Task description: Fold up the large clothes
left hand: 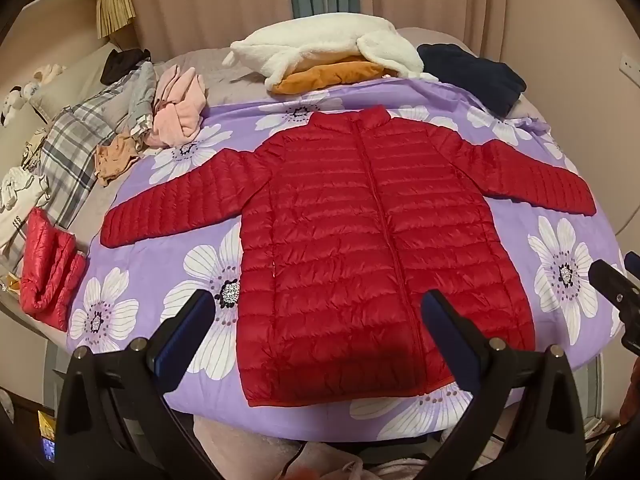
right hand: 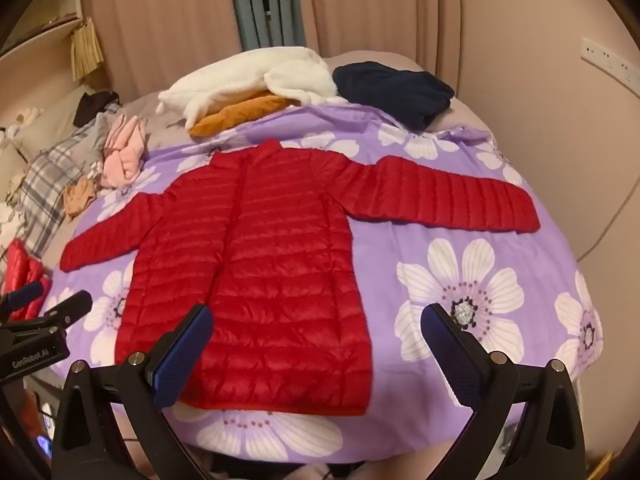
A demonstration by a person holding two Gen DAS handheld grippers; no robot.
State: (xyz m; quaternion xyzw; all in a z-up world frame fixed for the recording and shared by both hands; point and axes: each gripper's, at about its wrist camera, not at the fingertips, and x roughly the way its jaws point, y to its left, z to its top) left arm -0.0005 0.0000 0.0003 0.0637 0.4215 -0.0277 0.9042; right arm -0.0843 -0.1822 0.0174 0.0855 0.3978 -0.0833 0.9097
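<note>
Red puffer jacket (left hand: 360,248) flat on the bed, front up, zipped, on the purple flowered sheet (left hand: 160,280). Long axis straight away from the grippers: hem at the near edge, collar (left hand: 370,114) at the far end. Sleeves out to both sides, angled slightly back toward the hem.

Left gripper (left hand: 318,328) wide apart, holding nothing, hovering over the hem's left half. Left finger over bare sheet beside the jacket's left edge, right finger over the body near the zip. Not touching fabric, as far as can be told.

Right gripper (right hand: 316,340) also wide apart, empty. Left finger over the lower body, right finger over bare sheet past the jacket's right edge. Hem's right corner (right hand: 360,410) between the fingers and just below.

Key relation: each sleeve on its own gripper's side. Left sleeve (left hand: 180,200) up and left of the left gripper, cuff well apart from it. Right sleeve (right hand: 448,196) up and right of the right gripper, cuff further still. Hem corners much nearer than cuffs.

Probably first step, no fold made yet. Likely sleeves in across the body, then hem toward collar. Either way a forward reach, same-side arm, no crossing.

Risk: slick puffy shell, may slip or spring back open.

Other clothes piled (left hand: 328,56) beyond the collar, well clear.
</note>
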